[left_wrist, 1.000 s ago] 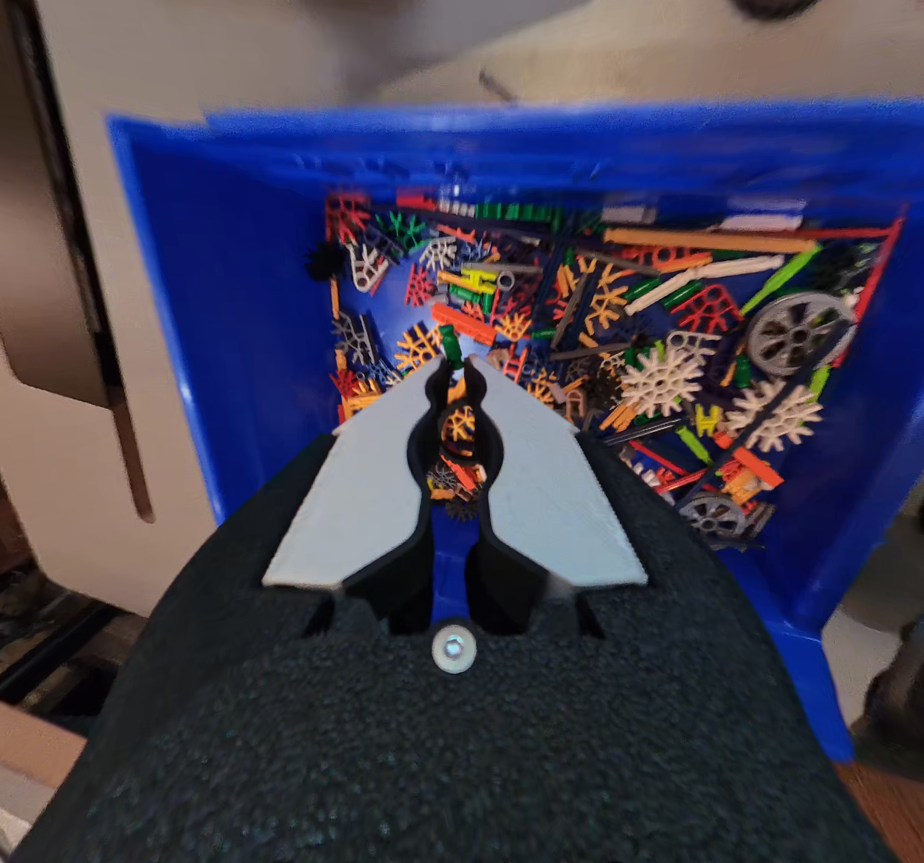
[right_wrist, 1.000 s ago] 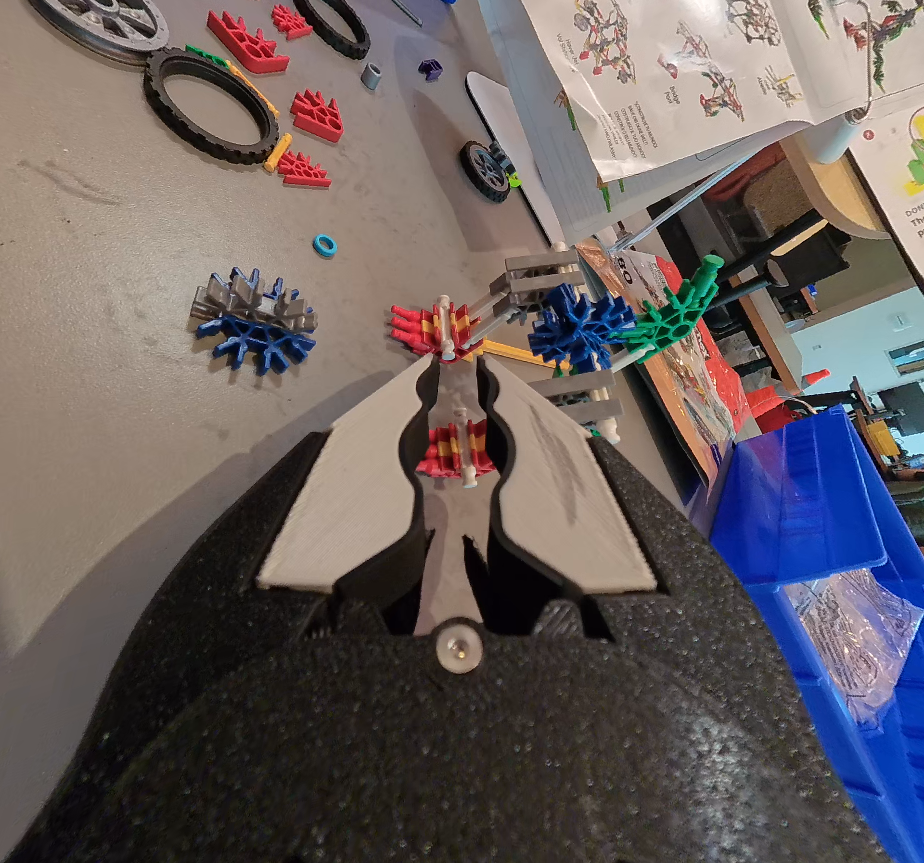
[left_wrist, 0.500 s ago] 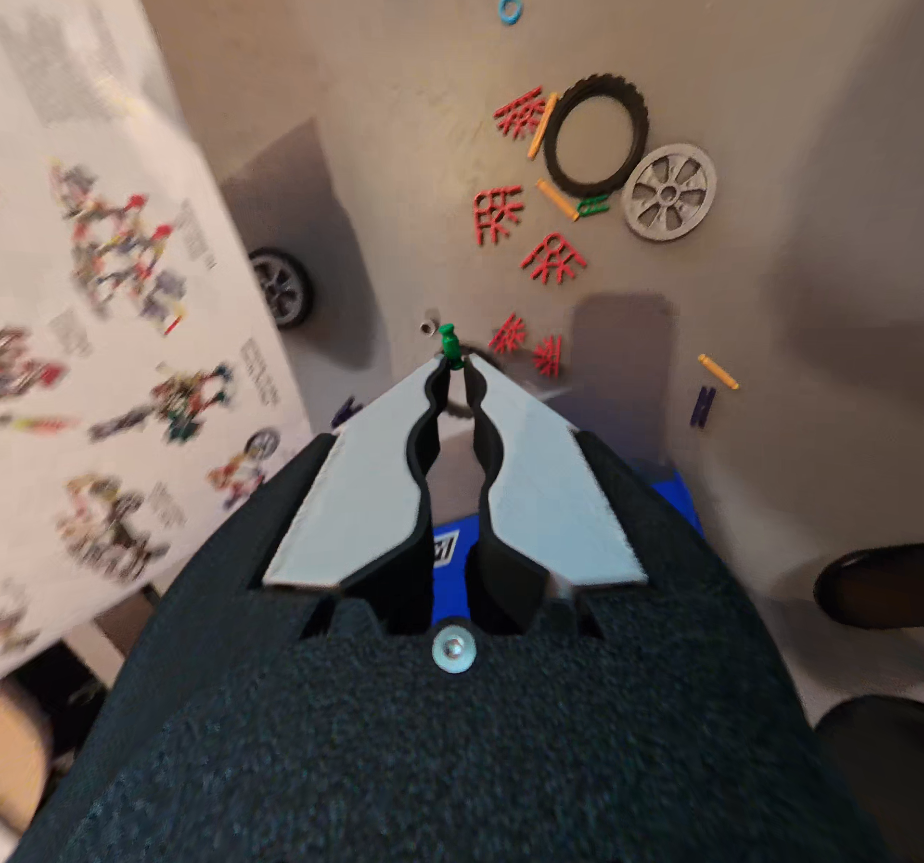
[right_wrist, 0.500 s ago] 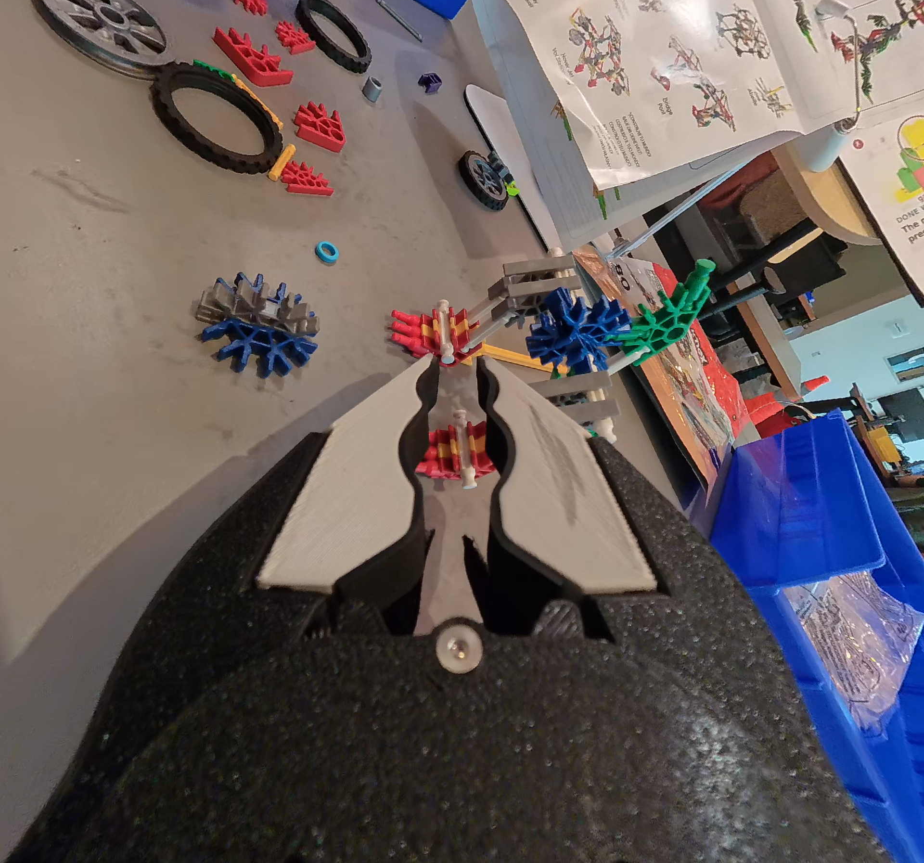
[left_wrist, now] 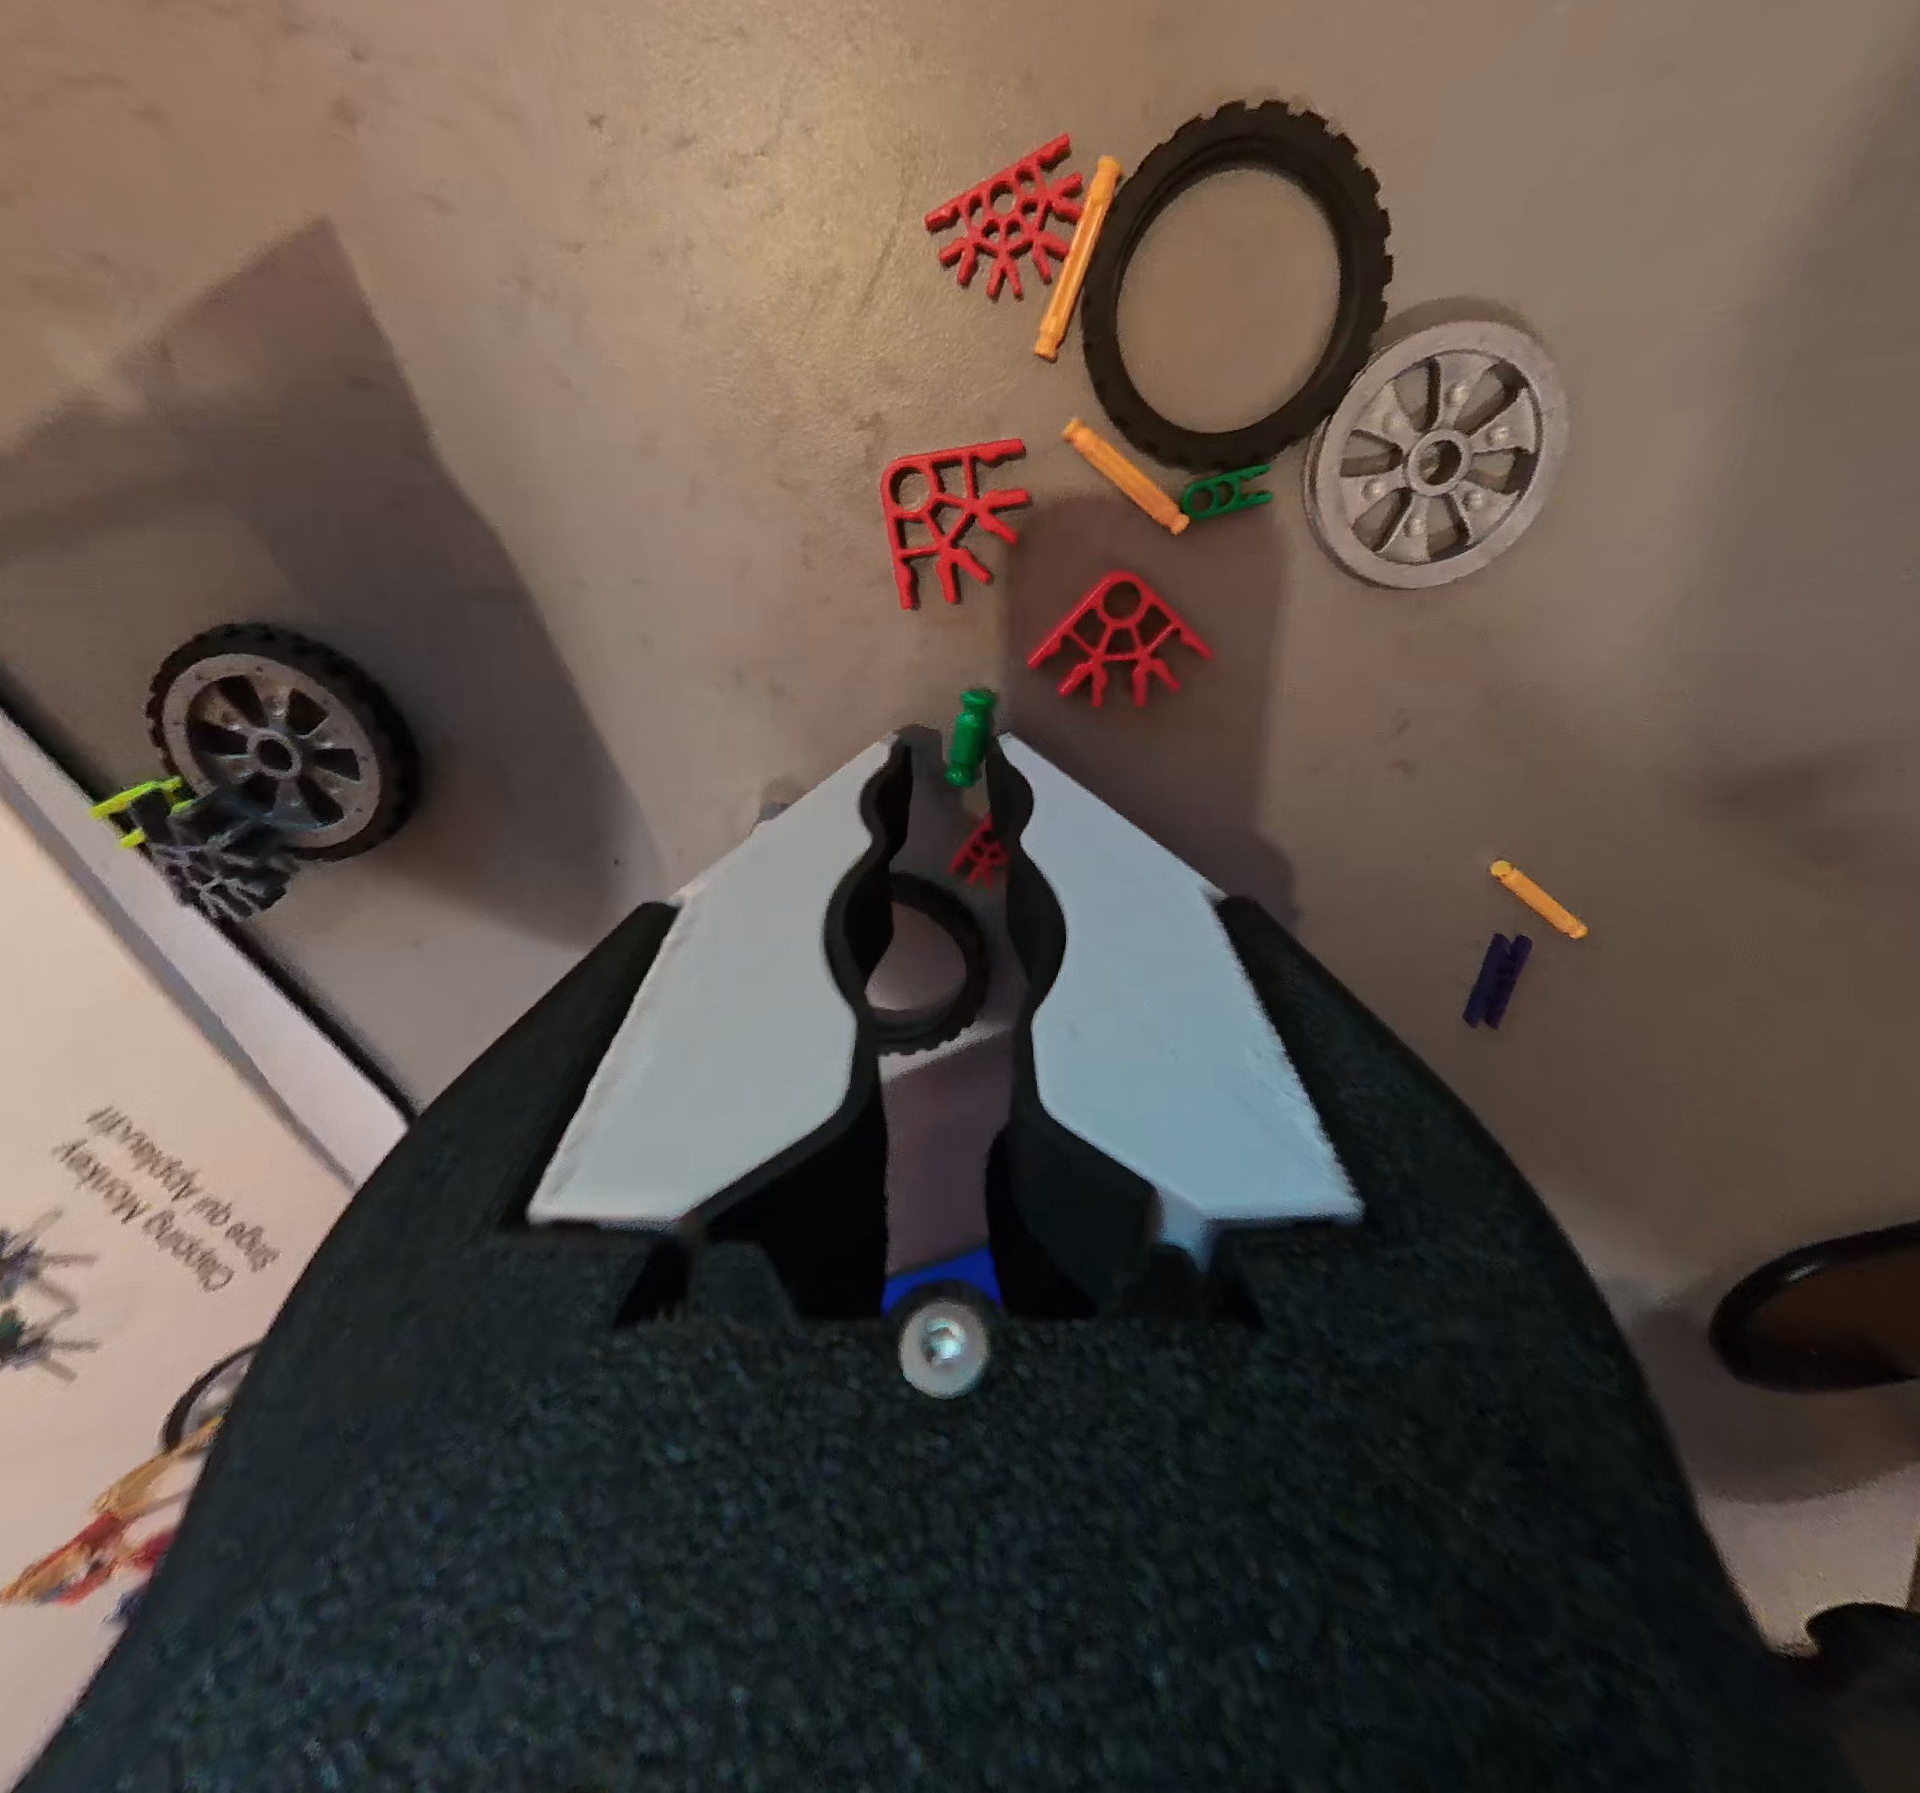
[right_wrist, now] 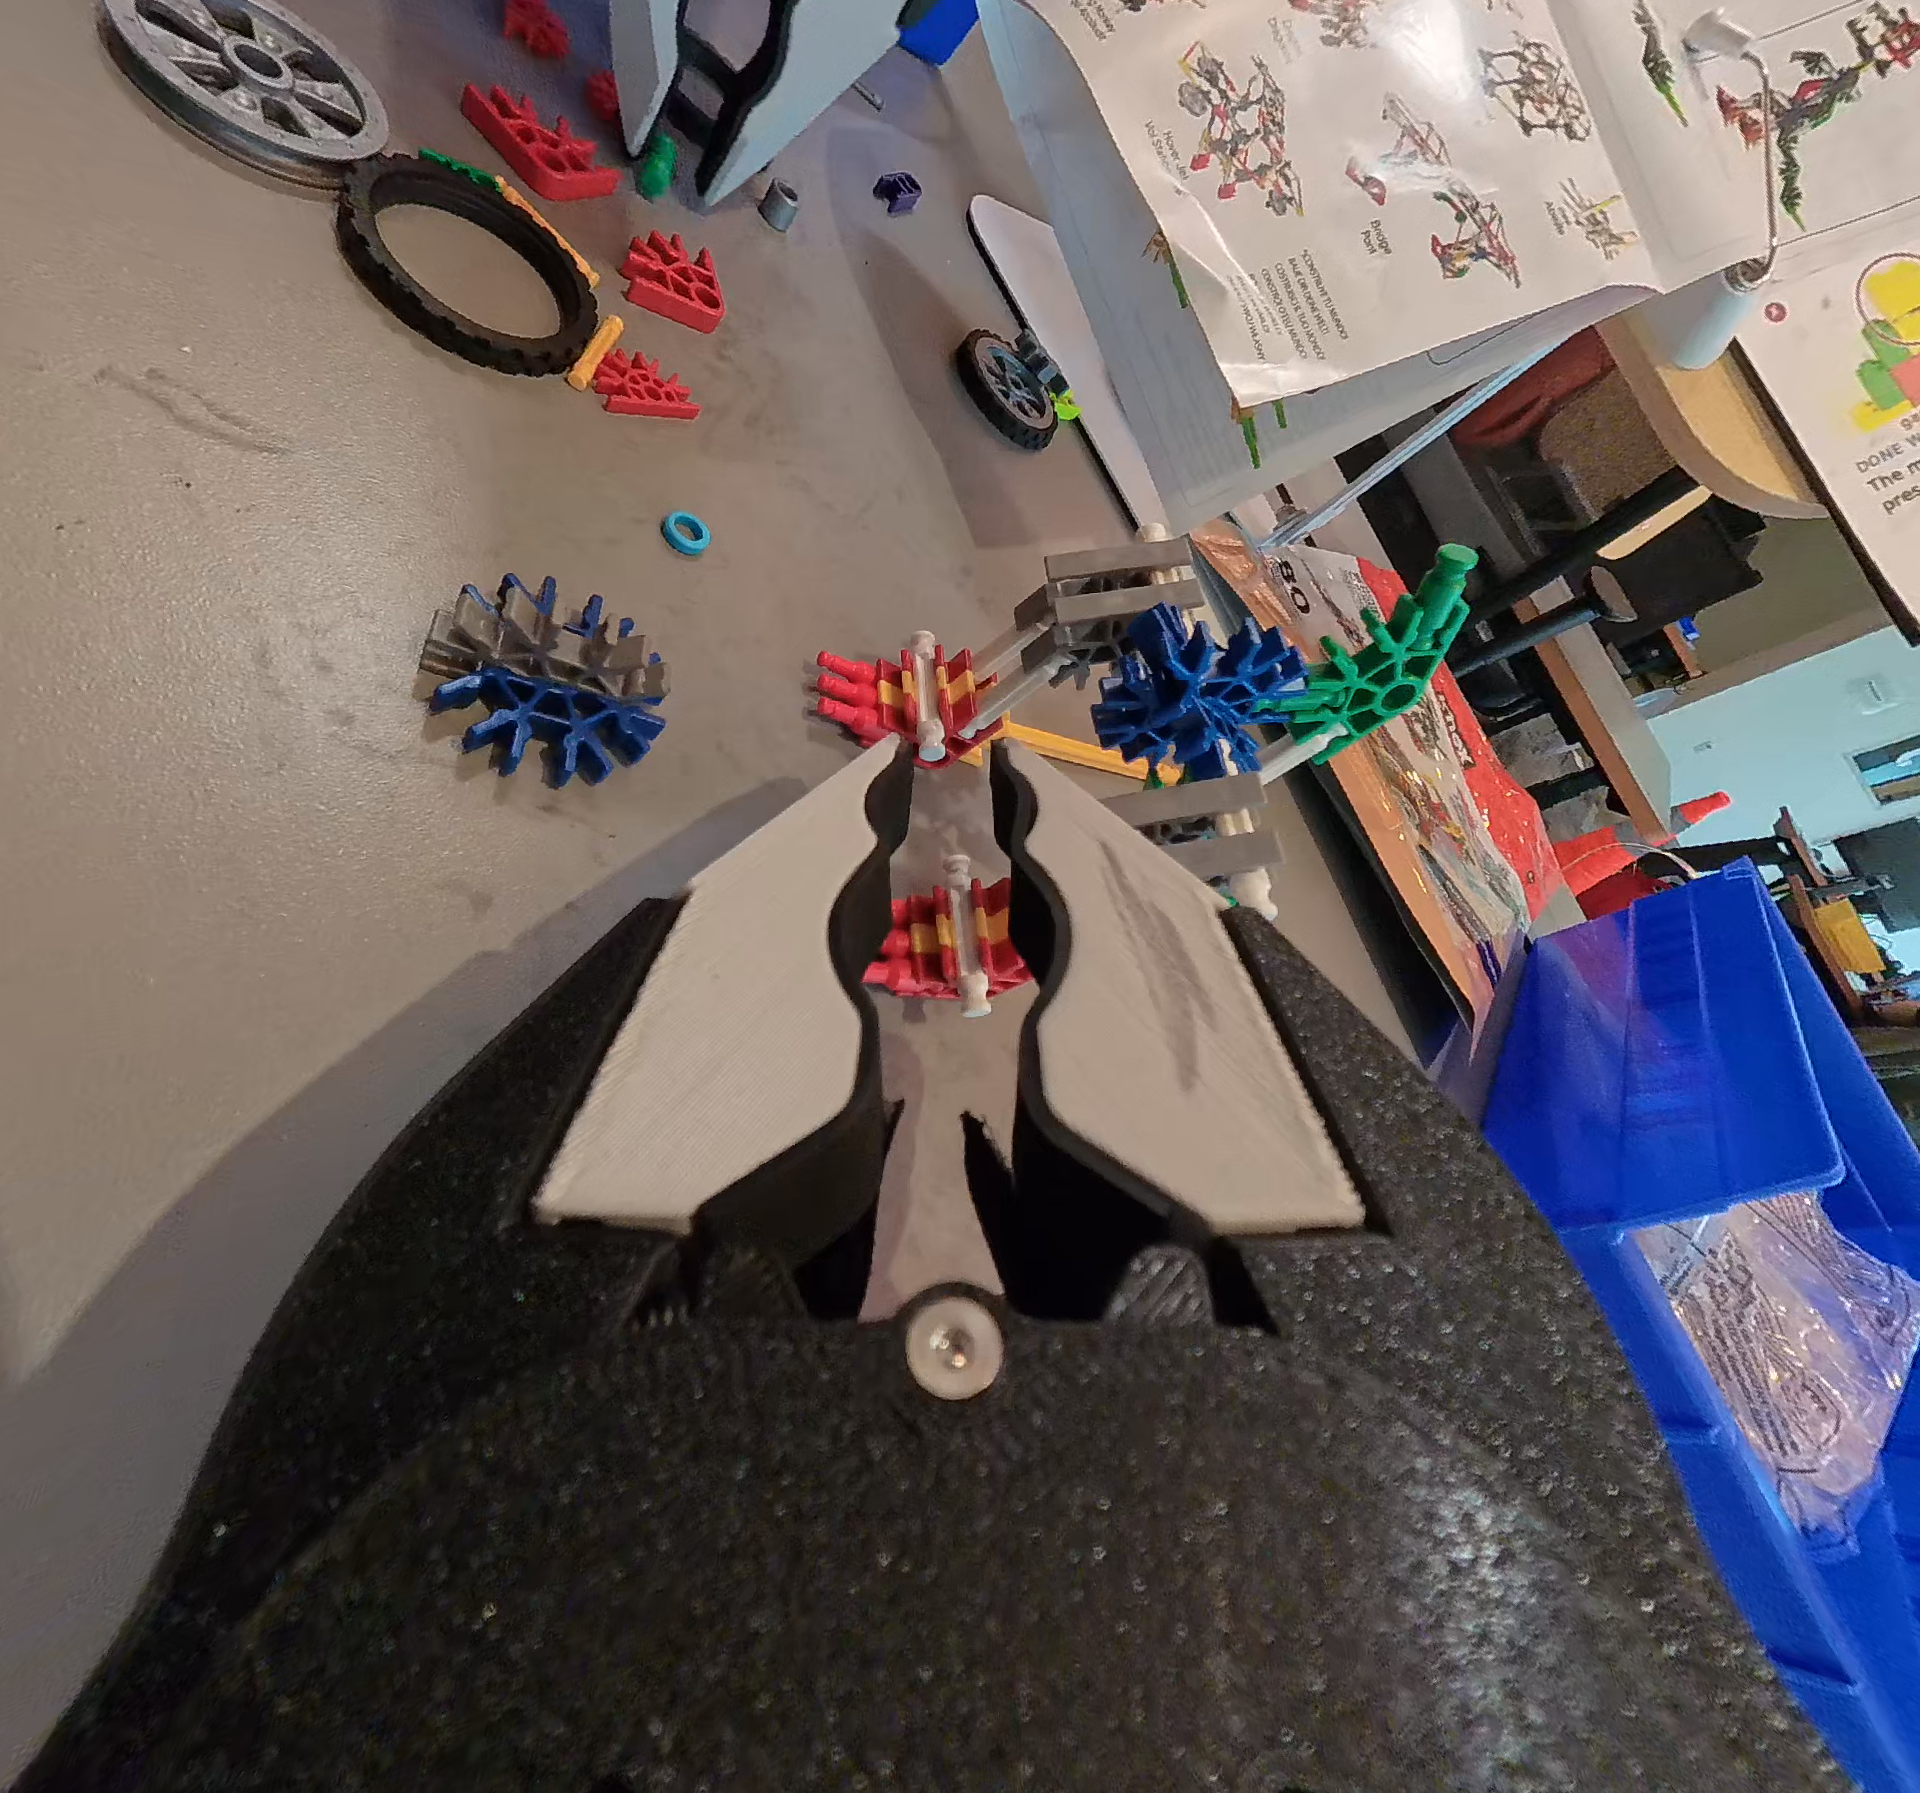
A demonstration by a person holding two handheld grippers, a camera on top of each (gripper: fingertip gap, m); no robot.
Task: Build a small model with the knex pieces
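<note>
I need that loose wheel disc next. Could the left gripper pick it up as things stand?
Probably not yet: the left gripper already pinches a green rod. The grey wheel disc itself lies uncovered.

You are working over a grey, scuffed tabletop under warm light that throws broad soft shadows. Past its far edge you look into a room with a pale wall, a curved wooden furniture edge and dark furniture beneath it. The far end of the room is too small to make out.
</note>
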